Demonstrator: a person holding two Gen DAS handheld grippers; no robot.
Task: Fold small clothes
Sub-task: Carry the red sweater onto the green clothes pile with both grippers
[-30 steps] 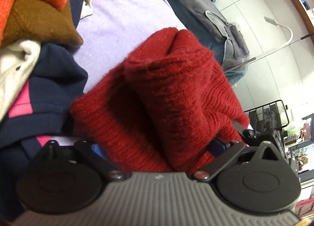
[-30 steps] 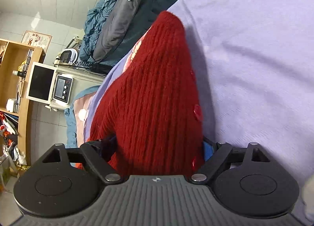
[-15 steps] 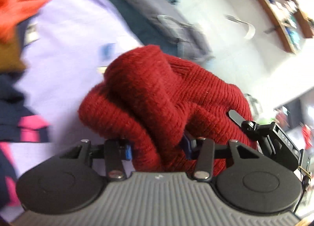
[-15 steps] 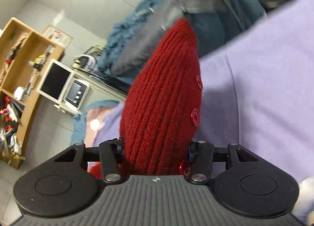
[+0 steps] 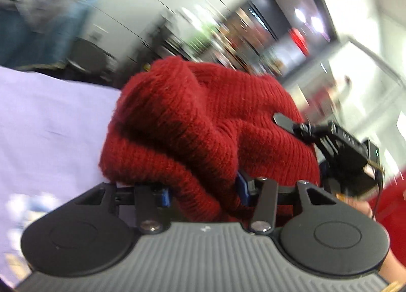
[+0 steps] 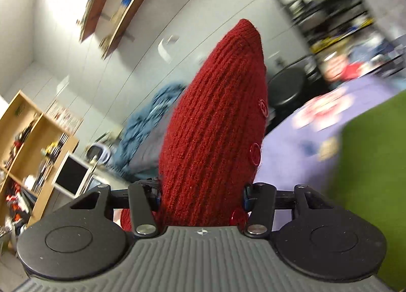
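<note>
A dark red knitted cardigan [image 5: 203, 124] with red buttons fills the middle of both views. My left gripper [image 5: 203, 191] is shut on a bunched fold of it. My right gripper [image 6: 201, 194] is shut on another part of the cardigan [image 6: 215, 127], which stands up in a narrow ridge with its buttons on the right side. The garment is lifted off the lilac sheet [image 5: 45, 119]. The right gripper's black body shows at the right of the left wrist view [image 5: 340, 150], touching the cardigan. The fingertips are hidden in the knit.
A green cloth [image 6: 373, 177] lies at the right on the lilac sheet [image 6: 304, 139]. Blue and grey garments [image 6: 147, 134] are piled beyond the bed. Wooden shelves [image 6: 30, 144], a black stool [image 6: 286, 89] and cluttered racks [image 5: 228, 28] stand around the room.
Both grippers have lifted and swung the cardigan up and rightward; the views now point at the walls and shelves instead of the bed. The pile of other clothes has left the left view.
</note>
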